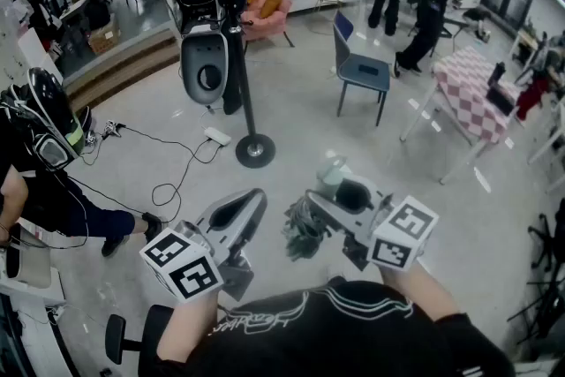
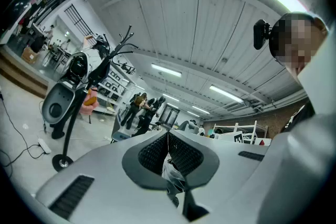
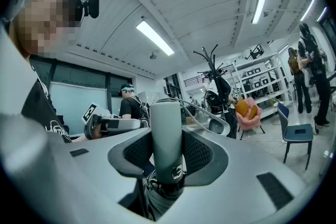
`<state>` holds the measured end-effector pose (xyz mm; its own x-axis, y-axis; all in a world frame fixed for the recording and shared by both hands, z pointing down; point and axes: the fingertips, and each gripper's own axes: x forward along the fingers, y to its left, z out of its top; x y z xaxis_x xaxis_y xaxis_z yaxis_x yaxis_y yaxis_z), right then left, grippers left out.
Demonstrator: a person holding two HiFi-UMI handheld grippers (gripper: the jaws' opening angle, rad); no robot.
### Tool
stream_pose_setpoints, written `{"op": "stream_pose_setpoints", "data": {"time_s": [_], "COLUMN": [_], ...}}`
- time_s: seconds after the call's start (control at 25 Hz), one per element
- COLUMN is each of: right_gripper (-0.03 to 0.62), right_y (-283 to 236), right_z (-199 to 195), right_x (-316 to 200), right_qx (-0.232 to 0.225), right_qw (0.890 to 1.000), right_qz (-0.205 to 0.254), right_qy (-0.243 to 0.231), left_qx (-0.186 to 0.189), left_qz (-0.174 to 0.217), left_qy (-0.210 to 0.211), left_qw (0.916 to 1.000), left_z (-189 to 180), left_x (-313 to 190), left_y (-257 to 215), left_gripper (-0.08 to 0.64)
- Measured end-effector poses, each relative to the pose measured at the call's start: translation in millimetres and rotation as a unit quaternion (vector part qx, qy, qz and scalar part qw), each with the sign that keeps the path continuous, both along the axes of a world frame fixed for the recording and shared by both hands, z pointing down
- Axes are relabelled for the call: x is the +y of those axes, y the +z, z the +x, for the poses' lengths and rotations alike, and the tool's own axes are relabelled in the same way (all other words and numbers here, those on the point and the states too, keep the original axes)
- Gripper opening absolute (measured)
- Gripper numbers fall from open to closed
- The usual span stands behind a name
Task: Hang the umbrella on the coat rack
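Note:
My right gripper [image 1: 342,192] is shut on the grey-green handle of the folded umbrella [image 1: 333,174]. Its bunched grey canopy [image 1: 305,229] hangs to the left, below the jaws. In the right gripper view the handle [image 3: 166,134] stands upright between the pads [image 3: 197,152], with a thin loop strap [image 3: 195,113] arching off its top. My left gripper [image 1: 238,212] is beside it at the left, apart from the umbrella, its pads [image 2: 181,152] pressed together on nothing. The black coat rack [image 1: 242,57] stands ahead on a round base [image 1: 255,151], with grey and white bags hung on it.
A white power strip [image 1: 216,137] and black cables lie on the floor left of the rack's base. A blue chair [image 1: 362,71] and a table with a checked cloth [image 1: 477,93] stand to the right. A seated person [image 1: 40,172] is at the left and others stand at the back.

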<state>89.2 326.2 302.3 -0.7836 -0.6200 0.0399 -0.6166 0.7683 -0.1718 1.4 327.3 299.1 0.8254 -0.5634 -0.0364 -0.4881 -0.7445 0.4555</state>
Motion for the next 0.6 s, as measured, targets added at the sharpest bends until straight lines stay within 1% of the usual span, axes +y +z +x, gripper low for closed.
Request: {"op": "stream_pose_setpoints", "data": {"time_s": [0.16, 0.32, 0.6], "right_gripper": [0.166, 0.166, 0.166], "right_y": [-5, -7, 2], "right_z": [-1, -2, 3], "right_x": [7, 9, -15], "right_qx": [-0.002, -0.005, -0.016], "right_qw": [1.0, 1.0, 1.0], "right_qz": [0.001, 0.001, -0.017], "right_qy": [0.003, 0.003, 0.019], "left_qx": [0.0, 0.0, -0.007], "left_qz": [0.004, -0.001, -0.011], "left_qy": [0.0, 0.001, -0.004], "left_qw": [1.0, 1.0, 0.9999], "left_z": [-3, -2, -2], "left_x": [8, 9, -6], "left_y": [-6, -4, 4], "left_gripper": [-0.002, -0.002, -0.002]}}
